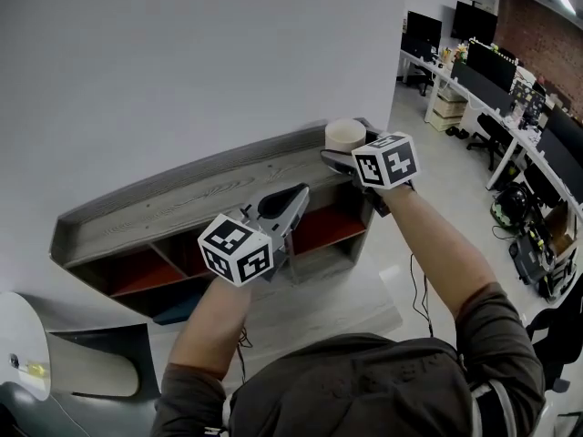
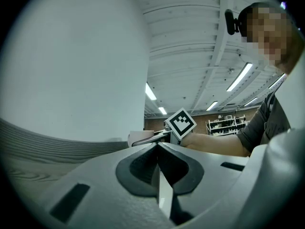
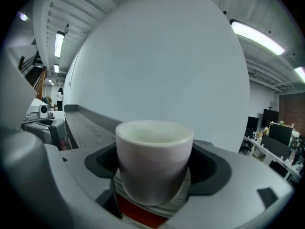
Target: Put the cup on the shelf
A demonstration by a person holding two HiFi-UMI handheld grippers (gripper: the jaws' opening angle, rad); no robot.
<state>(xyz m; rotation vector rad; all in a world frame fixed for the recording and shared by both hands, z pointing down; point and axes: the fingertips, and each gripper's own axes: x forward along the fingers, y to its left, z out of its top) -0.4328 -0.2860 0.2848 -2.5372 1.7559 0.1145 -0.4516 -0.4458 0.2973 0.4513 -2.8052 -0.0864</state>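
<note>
A pale cup (image 1: 345, 135) stands at the right end of the grey wooden shelf top (image 1: 200, 198), close to its front edge. My right gripper (image 1: 343, 156) is shut on the cup, one jaw on each side. In the right gripper view the cup (image 3: 155, 142) fills the gap of the right gripper (image 3: 156, 162), its base on the wood (image 3: 90, 128). My left gripper (image 1: 293, 198) hovers over the shelf's front edge, shut and holding nothing. In the left gripper view the left gripper (image 2: 157, 146) has its jaws meeting, with the cup (image 2: 138, 138) beyond.
A white wall rises right behind the shelf. Below the top are red open compartments (image 1: 137, 271). A white rounded object (image 1: 27, 353) sits at the lower left. Desks with monitors (image 1: 492, 71) line the room to the right.
</note>
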